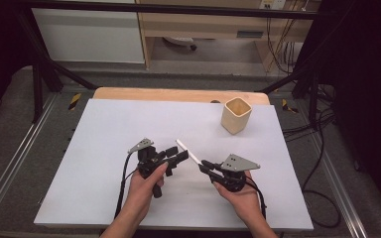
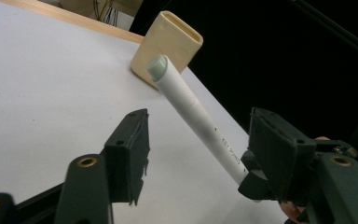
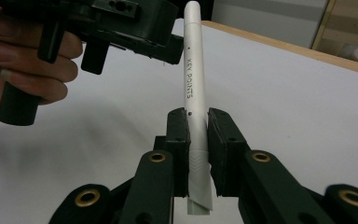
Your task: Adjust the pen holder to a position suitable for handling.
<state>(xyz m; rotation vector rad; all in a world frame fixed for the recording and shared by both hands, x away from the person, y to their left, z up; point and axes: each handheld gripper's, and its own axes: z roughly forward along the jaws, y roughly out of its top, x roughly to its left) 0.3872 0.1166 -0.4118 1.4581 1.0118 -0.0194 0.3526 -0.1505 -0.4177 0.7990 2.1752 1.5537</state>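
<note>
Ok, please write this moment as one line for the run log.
right claw: shut on white pen | left claw: open around pen | beige cup: upright on white table

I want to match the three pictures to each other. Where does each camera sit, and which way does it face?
High view: above the table, looking forward and down; both forearms, left tongs, right tongs.
Left gripper view: on the left tongs, facing the white pen and beige cup.
Right gripper view: on the right tongs, shut on the pen.
All share the pen.

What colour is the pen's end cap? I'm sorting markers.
Pale grey-green, on the white pen; clearest in the left gripper view.
</note>
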